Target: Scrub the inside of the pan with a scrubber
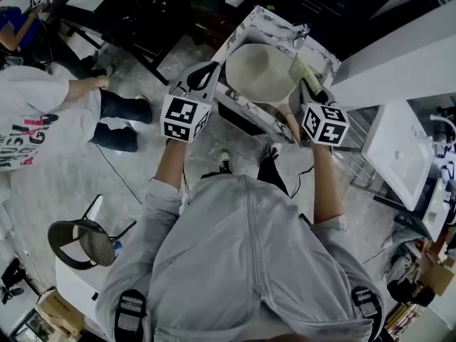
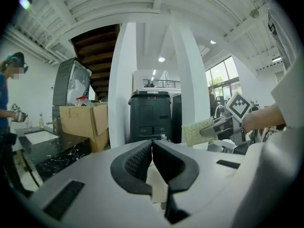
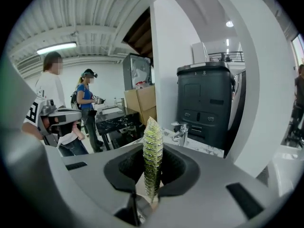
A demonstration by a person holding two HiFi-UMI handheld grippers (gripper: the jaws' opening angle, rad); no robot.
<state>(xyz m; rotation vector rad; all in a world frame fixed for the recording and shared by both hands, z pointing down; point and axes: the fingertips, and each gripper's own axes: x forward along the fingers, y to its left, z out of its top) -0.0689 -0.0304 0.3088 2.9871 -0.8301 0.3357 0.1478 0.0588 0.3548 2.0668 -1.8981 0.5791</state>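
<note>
A round beige pan [image 1: 258,70] lies on the marble counter [image 1: 267,21], its handle [image 1: 290,120] pointing back toward me. My right gripper [image 1: 308,84] is at the pan's right rim, shut on a flat green-yellow scrubber [image 1: 301,68]. In the right gripper view the scrubber [image 3: 152,132] stands edge-on between the jaws of the right gripper [image 3: 153,151]. My left gripper [image 1: 209,68] is just left of the pan, apart from it. Its jaws in the left gripper view [image 2: 152,143] are shut with nothing between them. That view also shows the scrubber [image 2: 198,131] held out from the right. The pan is in neither gripper view.
A faucet [image 1: 301,34] stands at the counter's far edge. A white sink unit [image 1: 399,155] is to the right. A person in a white shirt [image 1: 28,123] and a chair [image 1: 82,241] are on the left. A black bin [image 2: 149,115] and a cardboard box [image 2: 84,122] stand ahead.
</note>
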